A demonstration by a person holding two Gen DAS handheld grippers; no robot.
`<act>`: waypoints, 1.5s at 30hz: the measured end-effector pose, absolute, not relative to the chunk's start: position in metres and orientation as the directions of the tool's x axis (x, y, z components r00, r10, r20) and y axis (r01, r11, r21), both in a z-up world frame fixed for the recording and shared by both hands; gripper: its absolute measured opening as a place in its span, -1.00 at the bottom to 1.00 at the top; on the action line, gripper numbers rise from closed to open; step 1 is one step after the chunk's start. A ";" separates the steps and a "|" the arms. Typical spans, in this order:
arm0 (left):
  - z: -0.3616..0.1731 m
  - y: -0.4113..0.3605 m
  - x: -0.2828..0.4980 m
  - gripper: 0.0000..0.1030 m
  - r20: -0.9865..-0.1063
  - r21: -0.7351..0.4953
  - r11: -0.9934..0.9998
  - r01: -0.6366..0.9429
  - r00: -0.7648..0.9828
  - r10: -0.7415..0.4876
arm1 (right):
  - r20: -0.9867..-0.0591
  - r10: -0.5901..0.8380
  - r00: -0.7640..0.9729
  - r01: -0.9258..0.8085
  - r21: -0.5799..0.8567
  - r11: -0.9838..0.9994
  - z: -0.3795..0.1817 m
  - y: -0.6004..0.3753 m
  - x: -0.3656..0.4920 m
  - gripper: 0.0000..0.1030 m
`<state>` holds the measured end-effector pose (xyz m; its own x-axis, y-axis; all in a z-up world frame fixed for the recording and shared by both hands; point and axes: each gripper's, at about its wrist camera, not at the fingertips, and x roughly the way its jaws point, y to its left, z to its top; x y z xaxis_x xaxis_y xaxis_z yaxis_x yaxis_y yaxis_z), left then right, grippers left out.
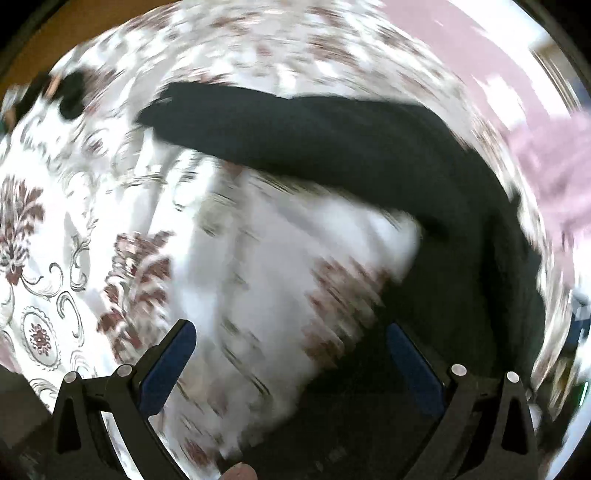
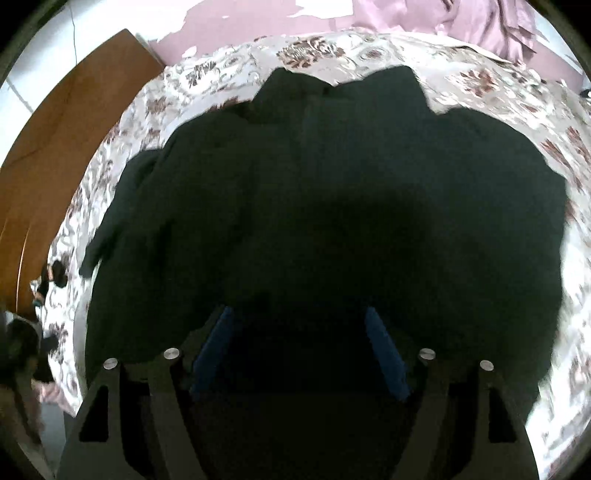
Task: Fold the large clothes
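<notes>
A large dark garment [image 2: 332, 203] lies spread on a floral bedsheet [image 2: 480, 85] and fills most of the right wrist view. My right gripper [image 2: 299, 312] points down over its near part, blue pads apart; the dark cloth below hides whether any fold lies between them. In the blurred left wrist view the dark garment [image 1: 332, 136] arcs across the top and down the right side. My left gripper [image 1: 290, 328] is wide open, its left finger over the floral bedsheet [image 1: 37, 221] and its right finger over the garment's edge, nothing held.
Crumpled pink fabric [image 2: 480, 22] lies beyond the sheet's far edge and shows as pink fabric [image 1: 554, 166] at the right. A brown wooden board [image 2: 74, 110] borders the bed on the left. Small dark items [image 2: 55, 273] sit at the sheet's left edge.
</notes>
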<state>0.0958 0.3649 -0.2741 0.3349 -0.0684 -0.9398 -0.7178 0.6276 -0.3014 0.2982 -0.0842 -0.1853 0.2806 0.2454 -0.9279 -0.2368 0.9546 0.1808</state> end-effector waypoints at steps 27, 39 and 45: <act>-0.404 0.547 0.192 -0.75 -0.794 -0.604 0.176 -0.777 0.570 -0.211 | -0.900 0.342 0.271 -0.459 0.191 0.868 -0.157 0.058 0.294 0.36; -0.205 0.518 0.190 -0.90 -0.680 -0.552 0.587 -0.592 0.727 0.094 | -0.886 0.329 0.327 -0.569 0.094 0.817 -0.205 0.178 0.383 -0.68; -0.143 0.472 0.196 -0.90 -0.625 -0.453 0.760 -0.466 0.774 0.102 | -0.907 0.350 0.232 -0.575 0.162 0.802 -0.244 0.216 0.395 -0.89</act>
<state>0.1962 0.4720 -0.1434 0.7738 0.1025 -0.6250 -0.4664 0.7598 -0.4529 0.3953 0.2158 -0.2438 0.2325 0.3504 -0.9073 -0.5755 0.8016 0.1621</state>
